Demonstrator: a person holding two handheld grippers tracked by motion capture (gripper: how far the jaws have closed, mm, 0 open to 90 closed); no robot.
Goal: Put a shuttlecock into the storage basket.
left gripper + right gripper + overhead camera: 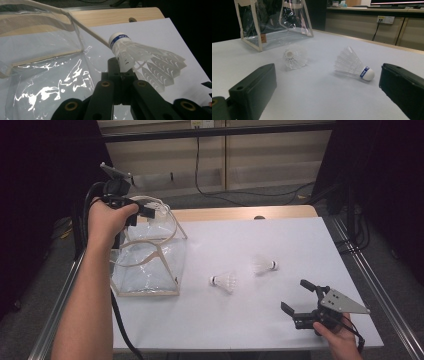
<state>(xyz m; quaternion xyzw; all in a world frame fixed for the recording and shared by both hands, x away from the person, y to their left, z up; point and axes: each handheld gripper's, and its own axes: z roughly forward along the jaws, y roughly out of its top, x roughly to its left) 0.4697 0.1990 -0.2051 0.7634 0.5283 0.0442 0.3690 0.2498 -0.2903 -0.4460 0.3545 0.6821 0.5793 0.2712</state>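
Observation:
My left gripper (150, 212) is held above the mouth of a clear plastic bag with beige trim (147, 265), shut on a white shuttlecock (161, 210). In the left gripper view the jaws pinch the shuttlecock (140, 57) at its feather skirt, its blue-banded cork pointing up and away, with the bag (50, 75) below. Two more shuttlecocks lie on the white table: one mid-table (224, 281), one to its right (264, 265). My right gripper (296, 295) rests low at the front right, open and with nothing in it. Its own view shows both shuttlecocks (294, 58) (352, 63) ahead of the jaws.
The white table sheet (250, 330) ends in a wooden strip (240, 213) at the far side. Metal rails (375, 285) run along both table sides. The bag (274, 25) stands upright at the table's left, and a cable trails from the left gripper.

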